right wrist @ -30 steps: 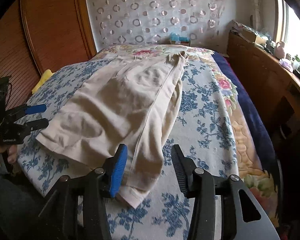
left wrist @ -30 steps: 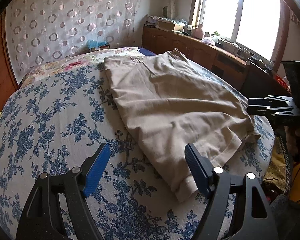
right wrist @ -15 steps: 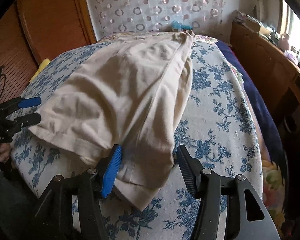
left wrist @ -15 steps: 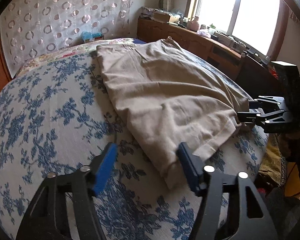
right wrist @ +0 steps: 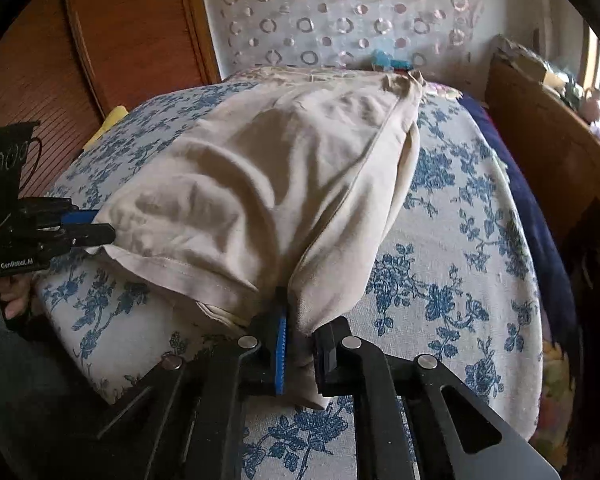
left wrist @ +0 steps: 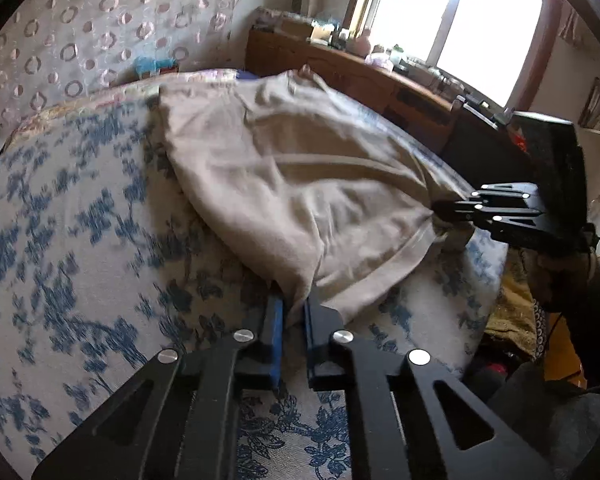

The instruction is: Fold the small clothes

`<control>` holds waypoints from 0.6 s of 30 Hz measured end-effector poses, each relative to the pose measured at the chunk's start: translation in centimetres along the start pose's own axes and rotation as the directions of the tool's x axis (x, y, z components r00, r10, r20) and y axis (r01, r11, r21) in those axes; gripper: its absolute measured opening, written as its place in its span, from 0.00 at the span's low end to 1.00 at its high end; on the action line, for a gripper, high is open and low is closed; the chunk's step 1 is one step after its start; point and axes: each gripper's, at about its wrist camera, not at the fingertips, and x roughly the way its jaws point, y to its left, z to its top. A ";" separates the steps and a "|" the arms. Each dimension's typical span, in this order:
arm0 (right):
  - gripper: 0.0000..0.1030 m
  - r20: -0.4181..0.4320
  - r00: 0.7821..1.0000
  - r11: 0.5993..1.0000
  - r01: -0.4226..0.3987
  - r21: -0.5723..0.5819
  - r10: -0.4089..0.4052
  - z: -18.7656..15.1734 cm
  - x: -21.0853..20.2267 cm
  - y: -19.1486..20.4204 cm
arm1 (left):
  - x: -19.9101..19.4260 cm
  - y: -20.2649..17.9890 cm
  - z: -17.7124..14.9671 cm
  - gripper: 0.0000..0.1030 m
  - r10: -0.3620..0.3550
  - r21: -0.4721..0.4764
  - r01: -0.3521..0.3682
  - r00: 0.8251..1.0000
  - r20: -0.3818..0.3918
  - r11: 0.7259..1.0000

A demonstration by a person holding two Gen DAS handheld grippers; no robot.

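As both grippers clamp, beige garment (left wrist: 300,184) bunches

A bed (left wrist: 60,240) is covered by a blue-flowered spread. Behind it a ring-patterned curtain (right wrist: 340,20) is hung beside a wooden panel (right wrist: 132,28). A cluttered wooden sideboard (left wrist: 380,84) is lit by a bright window (left wrist: 460,20).

Daylight floods in from the window (left wrist: 452,20) at upper right of the left view, blown out to white. Motion blur smears the floral bedspread (left wrist: 60,240); fisheye corners go black.
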 end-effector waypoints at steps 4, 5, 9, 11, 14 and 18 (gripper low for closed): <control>0.08 0.077 0.997 0.999 -0.033 0.040 0.030 0.2 -1.7 -0.8 | -2.7 0.1 2.3 0.08 0.003 0.001 -0.003 0.996 0.093 1.000; 0.08 0.099 0.994 0.998 -0.040 0.044 0.035 0.3 -2.3 -0.9 | -3.2 0.1 2.8 0.08 0.003 0.002 -0.003 0.994 0.111 1.000; 0.08 0.181 0.982 0.997 -0.060 0.048 0.051 1.7 -4.3 -1.2 | -4.7 0.6 5.9 0.08 0.001 0.014 -0.004 0.984 0.178 1.000; 0.08 0.213 0.976 0.998 -0.060 0.033 0.052 2.8 -5.0 -1.3 | -4.8 1.0 7.8 0.08 0.014 0.023 -0.019 0.979 0.202 1.000; 0.08 0.261 0.964 0.999 -0.048 0.011 0.044 5.1 -5.5 -1.7 | -4.1 2.2 10.8 0.08 0.037 0.025 -0.044 0.973 0.227 0.999; 0.08 0.305 0.952 1.000 -0.028 -0.005 0.028 8.9 -4.9 -3.3 | -2.2 3.8 15.0 0.08 0.095 0.026 -0.105 0.966 0.239 0.994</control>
